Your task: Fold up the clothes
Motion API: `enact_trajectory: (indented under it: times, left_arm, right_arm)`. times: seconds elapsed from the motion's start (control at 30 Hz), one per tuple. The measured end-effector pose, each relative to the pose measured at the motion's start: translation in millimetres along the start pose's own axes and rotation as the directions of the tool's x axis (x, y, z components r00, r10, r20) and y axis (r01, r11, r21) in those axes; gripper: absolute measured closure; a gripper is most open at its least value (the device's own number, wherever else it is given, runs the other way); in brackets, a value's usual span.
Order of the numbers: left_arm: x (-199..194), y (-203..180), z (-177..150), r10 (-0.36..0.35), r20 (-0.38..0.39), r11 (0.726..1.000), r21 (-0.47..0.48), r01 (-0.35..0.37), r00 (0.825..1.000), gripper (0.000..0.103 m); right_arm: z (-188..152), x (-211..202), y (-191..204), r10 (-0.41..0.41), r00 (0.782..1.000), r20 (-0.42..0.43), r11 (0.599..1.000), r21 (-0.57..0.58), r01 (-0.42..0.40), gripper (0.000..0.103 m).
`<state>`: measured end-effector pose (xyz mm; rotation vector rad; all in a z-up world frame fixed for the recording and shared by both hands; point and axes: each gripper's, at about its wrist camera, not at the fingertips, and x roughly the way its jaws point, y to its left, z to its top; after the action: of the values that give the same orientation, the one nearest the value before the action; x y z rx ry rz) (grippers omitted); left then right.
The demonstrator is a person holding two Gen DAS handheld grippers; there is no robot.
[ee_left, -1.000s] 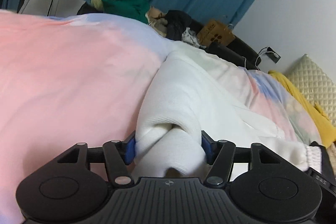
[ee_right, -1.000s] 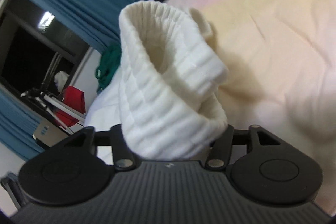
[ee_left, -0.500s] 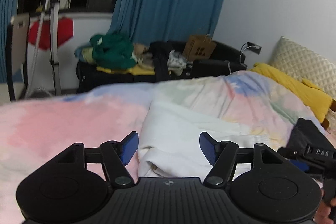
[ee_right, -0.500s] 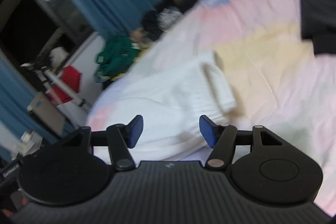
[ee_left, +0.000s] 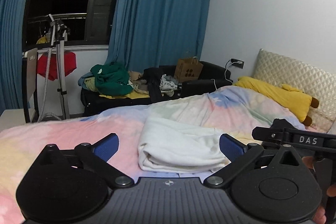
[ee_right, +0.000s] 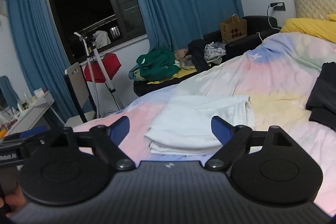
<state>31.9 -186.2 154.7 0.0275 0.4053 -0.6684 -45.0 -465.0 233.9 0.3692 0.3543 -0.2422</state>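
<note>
Nearest me, my left gripper (ee_left: 169, 145) and right gripper (ee_right: 170, 127) hang empty above the bed, jaws opening, nothing between them. Beyond lies the white garment (ee_left: 180, 146), folded on the pastel duvet (ee_left: 63, 135), seemingly set there finished. Its long axis runs away from me, toward the distant clothes heap (ee_left: 111, 79)

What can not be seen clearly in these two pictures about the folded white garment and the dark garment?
- White garment, left wrist view: near edge hidden behind the left gripper body.
- Dark garment, right wrist view: cut off by the right edge.
- Its type: cannot tell.
</note>
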Motion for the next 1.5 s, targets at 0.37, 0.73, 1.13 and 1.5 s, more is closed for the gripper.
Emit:
enact_trajectory:
  times: [0.37, 0.73, 1.13, 1.5]
  left_arm:
    - [-38.5, 7.7, -48.6, 0.079, 0.026, 0.997, -0.002, -0.079, 0.997, 0.000]
    - [-21.5, 19.3, -79.0, 0.131, 0.074, 0.991, 0.005, -0.132, 0.989, 0.000]
    - [3.5, 28.0, -96.9, 0.126, 0.052, 0.992, -0.014, -0.125, 0.991, 0.000]
    - [11.3, 26.1, -102.1, 0.120, 0.021, 0.993, -0.026, -0.119, 0.993, 0.000]
  right_arm:
    - [-46.6, -16.1, 20.6, -0.037, 0.998, 0.052, 0.996, -0.085, 0.041, 0.017]
    - [-79.4, 15.7, 29.9, -0.066, 0.996, 0.058, 0.988, -0.138, 0.074, 0.017]
    - [-104.8, 40.3, 21.4, -0.096, 0.994, 0.047, 0.983, -0.152, 0.102, 0.017]
    - [-111.4, 40.9, 18.4, -0.109, 0.992, 0.059, 0.981, -0.155, 0.117, 0.017]
